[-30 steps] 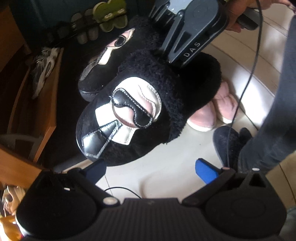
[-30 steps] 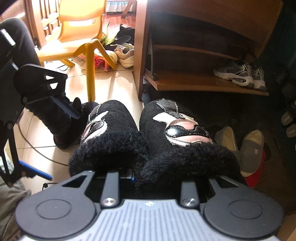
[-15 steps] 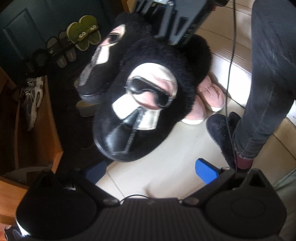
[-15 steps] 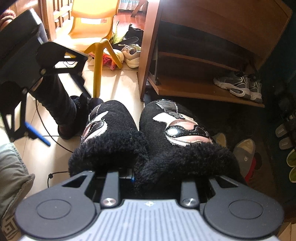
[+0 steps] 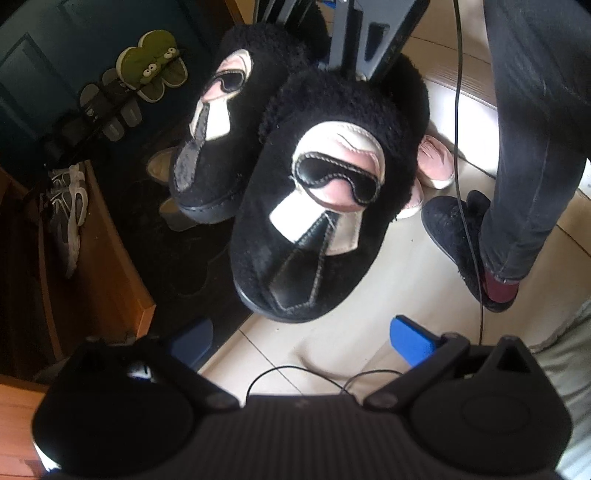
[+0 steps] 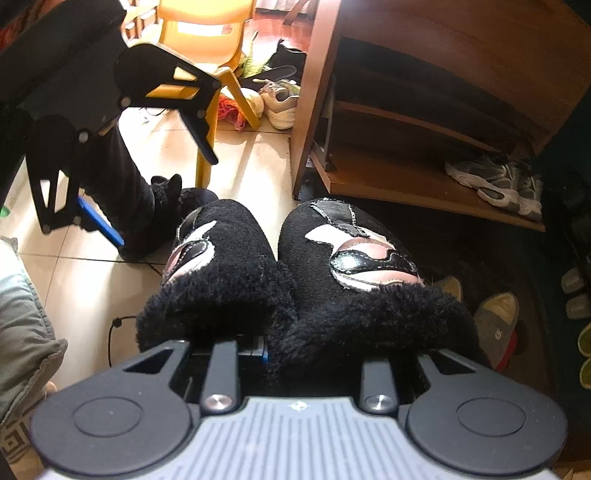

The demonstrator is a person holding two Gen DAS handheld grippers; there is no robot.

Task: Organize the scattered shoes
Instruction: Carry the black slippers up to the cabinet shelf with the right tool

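Pair of black fuzzy slippers (image 6: 295,273), each with a pink, white and black face patch, held side by side above the pale tile floor (image 5: 354,343). Landmark: the wooden shoe rack (image 6: 424,122). The slippers hang in front of the rack's open side, toes towards its lowest shelf and tilted downward.

Right hand-held gripper (image 6: 255,349): pointing steeply down, jaws closed narrowly on the inner collars of both slippers where they meet. The fingertips are buried in the fleece; only a sliver of blue pad shows. In the left wrist view this gripper (image 5: 351,62) enters from the top edge, cut off by the frame.

Left hand-held gripper (image 5: 301,338): pointing steeply down, jaws spread wide with nothing between the blue pads (image 5: 410,339), apart from the slippers on the side away from the rack. In the right wrist view it (image 6: 159,195) appears at upper left.

Grey sneakers (image 6: 495,184) sit on the rack's lowest shelf. Beside the rack's foot, on a dark mat (image 5: 177,266), lie flat shoes, partly hidden by the slippers; green slippers (image 5: 151,66) lie farther along the mat. Pink slippers (image 5: 436,166) are largely hidden behind the held pair. A person's trouser leg (image 5: 532,140) and dark slipper (image 5: 454,229) stand on the tiles away from the rack. A yellow chair (image 6: 207,33) stands past the rack's end, top cut off.
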